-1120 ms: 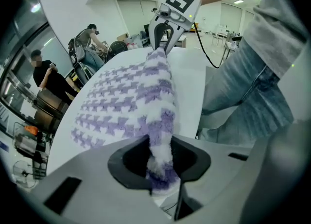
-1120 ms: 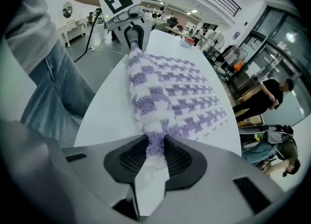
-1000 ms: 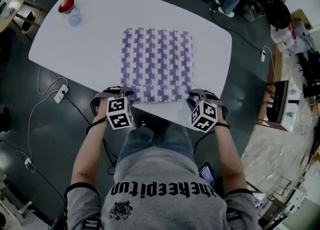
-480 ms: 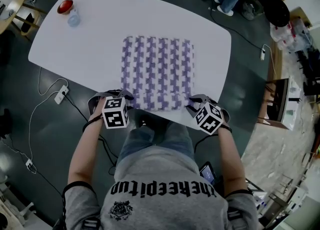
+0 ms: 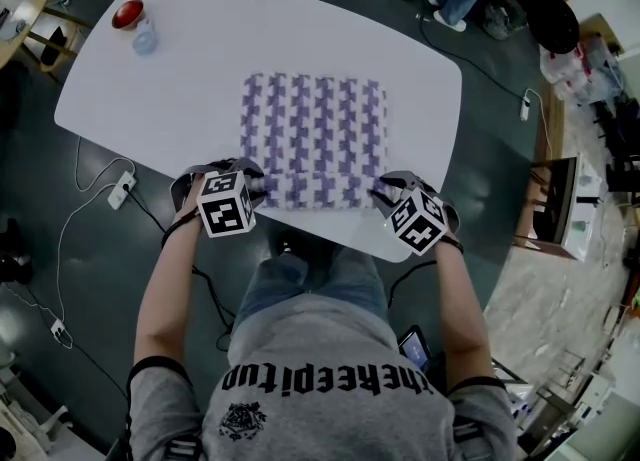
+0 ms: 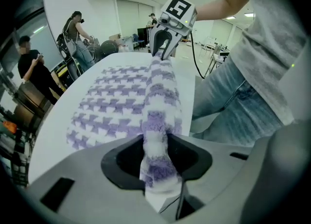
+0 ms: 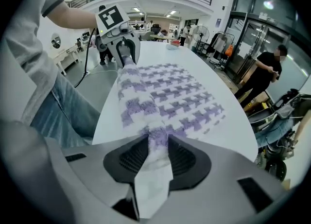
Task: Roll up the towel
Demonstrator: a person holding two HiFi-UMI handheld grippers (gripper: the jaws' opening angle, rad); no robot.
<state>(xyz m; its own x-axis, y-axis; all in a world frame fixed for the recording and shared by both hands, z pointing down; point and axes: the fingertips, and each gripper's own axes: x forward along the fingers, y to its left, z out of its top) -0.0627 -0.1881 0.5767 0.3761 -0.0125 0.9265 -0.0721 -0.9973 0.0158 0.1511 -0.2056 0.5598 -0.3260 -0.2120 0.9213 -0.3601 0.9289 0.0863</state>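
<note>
My left gripper (image 6: 155,143) is clenched on the near, rolled edge of the towel (image 5: 315,134). Its jaws have just been opening a little, with the plush roll between them. My right gripper (image 7: 158,143) pinches the same roll at its other end. The towel is thick and fluffy, white with purple houndstooth checks, its near hem turned into a fat tube and the rest lying flat. Both forearms reach up from the bottom of the head view, grippers tipped steeply down and side by side. The roll spans between them near the lower edge of the white table (image 5: 180,69). At the table's upper left sits what I take for a red bowl (image 5: 130,12).
</note>
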